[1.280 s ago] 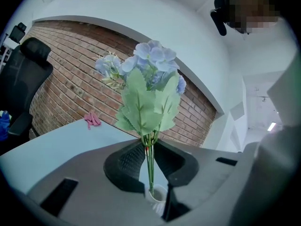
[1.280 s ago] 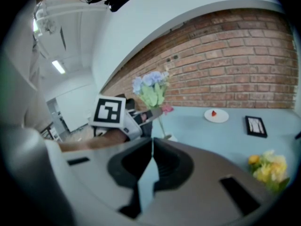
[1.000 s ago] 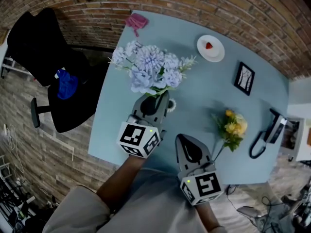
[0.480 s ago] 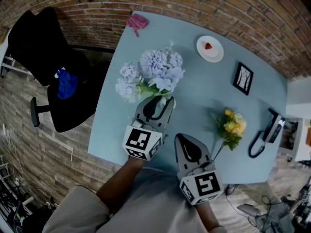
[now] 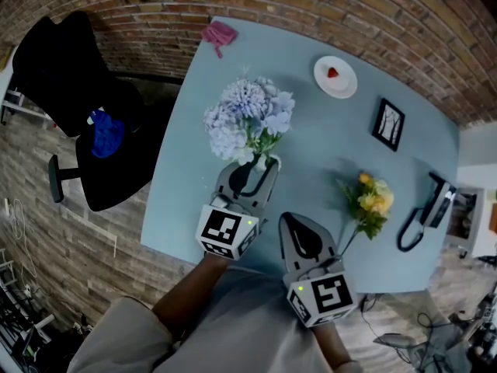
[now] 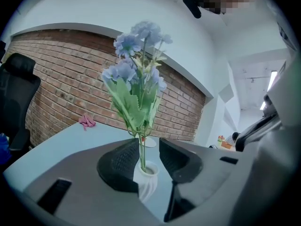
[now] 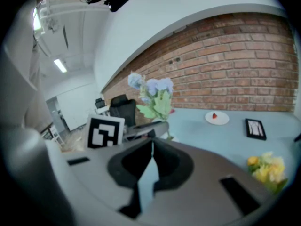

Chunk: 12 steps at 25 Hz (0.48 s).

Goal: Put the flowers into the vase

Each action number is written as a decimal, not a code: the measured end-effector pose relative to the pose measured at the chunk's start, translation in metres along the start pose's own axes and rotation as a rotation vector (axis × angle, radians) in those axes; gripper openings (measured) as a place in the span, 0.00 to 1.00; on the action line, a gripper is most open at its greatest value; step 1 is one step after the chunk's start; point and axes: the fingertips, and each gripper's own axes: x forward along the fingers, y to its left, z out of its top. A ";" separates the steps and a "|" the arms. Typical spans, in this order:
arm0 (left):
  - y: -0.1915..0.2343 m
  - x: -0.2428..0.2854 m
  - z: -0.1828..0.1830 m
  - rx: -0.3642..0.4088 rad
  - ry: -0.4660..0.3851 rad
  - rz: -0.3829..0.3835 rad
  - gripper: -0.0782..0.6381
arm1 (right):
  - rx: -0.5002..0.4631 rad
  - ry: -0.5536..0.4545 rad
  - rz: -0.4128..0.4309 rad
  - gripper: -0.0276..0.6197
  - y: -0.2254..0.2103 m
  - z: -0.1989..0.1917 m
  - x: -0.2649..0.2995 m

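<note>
left gripper: opening, spread round the stems | blue flowers: upright in white vase, near left | right gripper: pressed together, empty | yellow flowers: lying on table, near right

light: even, soft, indoor | shadows: faint | edges: fisheye bend, dark vignette | foreground: blurred

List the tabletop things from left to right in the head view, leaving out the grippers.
From the left: pink cloth → blue flowers → plate → frame → black device. Yellow flowers omitted: they overlap plate and frame sideways.
</note>
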 end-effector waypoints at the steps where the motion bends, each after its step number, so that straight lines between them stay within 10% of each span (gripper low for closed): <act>1: 0.001 -0.001 -0.001 -0.002 0.001 0.002 0.29 | 0.000 -0.001 0.000 0.08 0.000 0.000 0.000; 12: 0.000 -0.011 -0.004 -0.022 0.010 0.010 0.29 | -0.004 -0.016 0.003 0.08 0.002 0.003 -0.002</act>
